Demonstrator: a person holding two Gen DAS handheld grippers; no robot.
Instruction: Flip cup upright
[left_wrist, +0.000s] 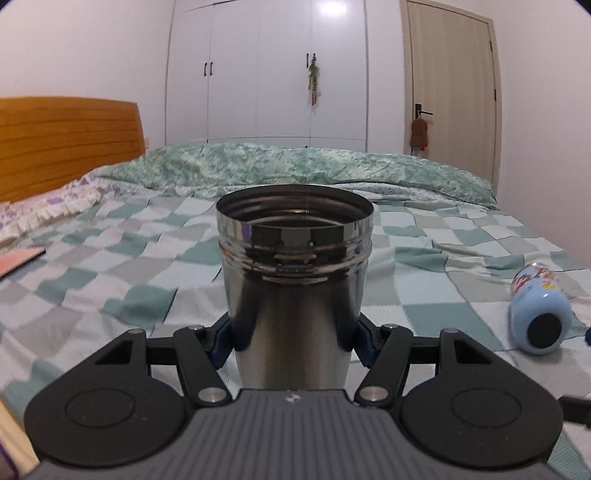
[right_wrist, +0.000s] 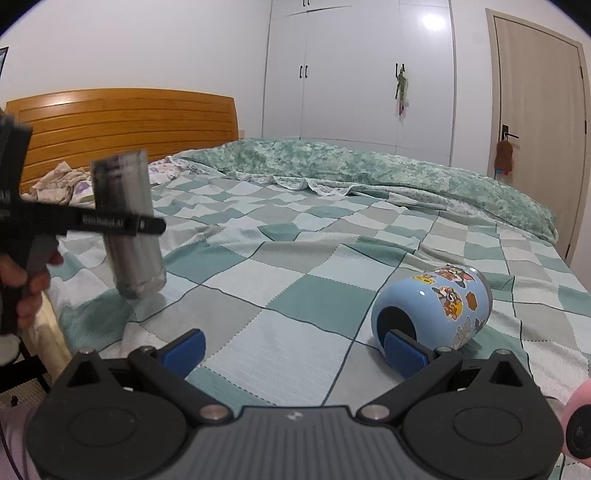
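Note:
A steel cup (left_wrist: 293, 288) stands upright with its open mouth up, clamped between the blue pads of my left gripper (left_wrist: 293, 339). In the right wrist view the same steel cup (right_wrist: 129, 229) is blurred at the left, held by the left gripper (right_wrist: 122, 223) with its base close to the bedspread. A light blue cartoon cup (right_wrist: 434, 308) lies on its side on the bed, dark base toward me; it also shows in the left wrist view (left_wrist: 537, 308). My right gripper (right_wrist: 295, 349) is open and empty, its right pad (right_wrist: 402, 356) just in front of the blue cup.
A checked teal bedspread (right_wrist: 295, 266) covers the bed. A rumpled green quilt (right_wrist: 369, 166) lies along the far side. A wooden headboard (right_wrist: 122, 125) is at the left, white wardrobes and a door behind. A pink object (right_wrist: 578, 424) sits at the right edge.

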